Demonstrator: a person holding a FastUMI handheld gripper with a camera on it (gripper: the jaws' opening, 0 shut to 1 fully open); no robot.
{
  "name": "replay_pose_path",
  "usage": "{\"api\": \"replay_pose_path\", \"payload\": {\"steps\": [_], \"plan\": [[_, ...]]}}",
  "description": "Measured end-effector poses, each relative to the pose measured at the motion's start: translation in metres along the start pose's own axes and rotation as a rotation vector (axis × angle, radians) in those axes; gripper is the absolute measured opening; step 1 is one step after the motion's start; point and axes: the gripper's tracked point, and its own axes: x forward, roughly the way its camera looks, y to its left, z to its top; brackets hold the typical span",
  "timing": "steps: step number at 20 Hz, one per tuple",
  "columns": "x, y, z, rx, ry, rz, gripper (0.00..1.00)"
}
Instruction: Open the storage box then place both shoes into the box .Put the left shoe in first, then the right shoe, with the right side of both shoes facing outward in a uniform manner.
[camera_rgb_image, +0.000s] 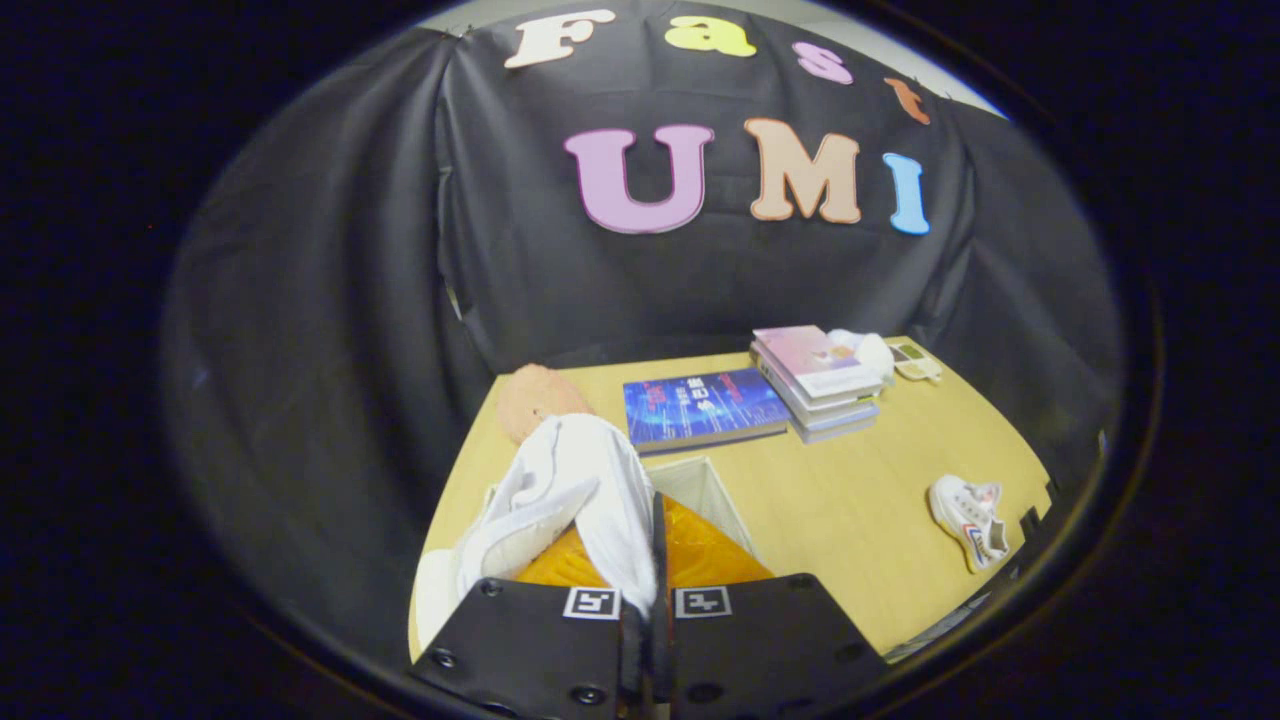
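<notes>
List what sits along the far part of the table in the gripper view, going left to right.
Plush toy → blue book → stack of books → small beige gadget. Nearer, the fingers grip a white shoe.

A blue book (703, 408) lies beside a stack of books (818, 382), near a plush toy (535, 398).

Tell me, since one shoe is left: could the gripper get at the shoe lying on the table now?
Probably not yet: the gripper is shut on a white shoe over the storage box. The other shoe lies unobstructed on the table.
</notes>
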Motion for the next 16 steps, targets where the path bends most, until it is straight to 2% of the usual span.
{"api": "replay_pose_path", "payload": {"steps": [6, 8, 12, 14, 16], "plan": [[0.025, 0.019, -0.053, -0.075, 0.142, -0.002, 0.07], [0.03, 0.028, -0.063, -0.08, 0.184, 0.024, 0.07], [0.041, 0.033, -0.083, -0.087, 0.292, 0.053, 0.13], [0.044, 0.038, -0.103, -0.094, 0.359, 0.1, 0.22], [0.038, 0.043, -0.119, -0.115, 0.417, 0.147, 0.25]]}}
